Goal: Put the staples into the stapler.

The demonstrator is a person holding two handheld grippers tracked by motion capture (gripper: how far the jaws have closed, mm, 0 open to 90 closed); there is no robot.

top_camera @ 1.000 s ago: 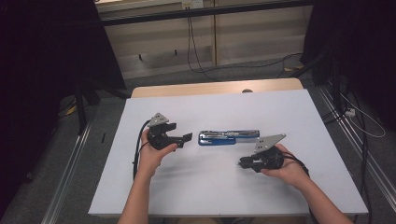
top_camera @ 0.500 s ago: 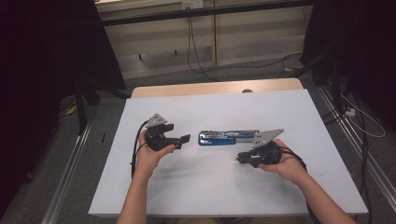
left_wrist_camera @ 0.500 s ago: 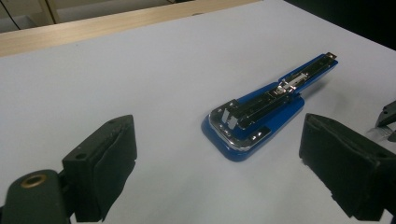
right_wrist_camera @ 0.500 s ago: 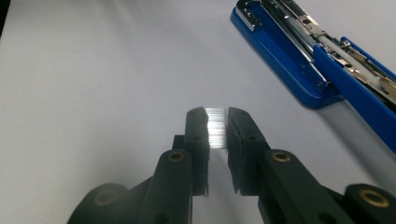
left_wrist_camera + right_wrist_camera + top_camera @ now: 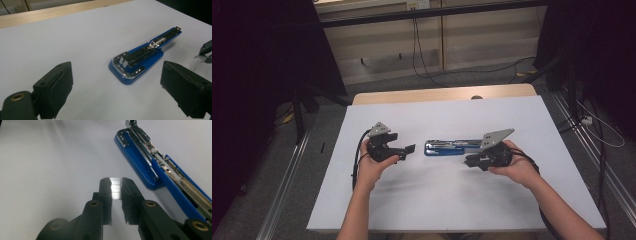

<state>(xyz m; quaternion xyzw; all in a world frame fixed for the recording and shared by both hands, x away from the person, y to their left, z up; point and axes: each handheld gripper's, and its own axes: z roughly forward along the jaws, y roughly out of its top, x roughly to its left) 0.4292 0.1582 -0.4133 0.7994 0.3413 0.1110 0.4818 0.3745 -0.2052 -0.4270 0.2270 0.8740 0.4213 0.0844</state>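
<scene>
A blue stapler (image 5: 451, 147) lies swung open flat at the middle of the white table (image 5: 437, 200), its metal staple channel facing up. In the left gripper view the stapler (image 5: 140, 61) rests just ahead of my left gripper (image 5: 116, 77), whose jaws stand wide open and empty. That left gripper (image 5: 409, 149) sits a little left of the stapler's wide end. My right gripper (image 5: 115, 182) is shut on a silvery strip of staples (image 5: 115, 188), just in front of the stapler (image 5: 150, 162). From above, the right gripper (image 5: 467, 161) hovers by the stapler's near side.
A wooden strip (image 5: 437, 94) runs along the table's far edge. Beyond it, cables (image 5: 422, 60) trail over the floor before a low wall. Metal rails (image 5: 287, 200) flank the table on both sides.
My right gripper has moved a little forward and left, closer to the stapler, still holding the staple strip. The left gripper has barely moved.
</scene>
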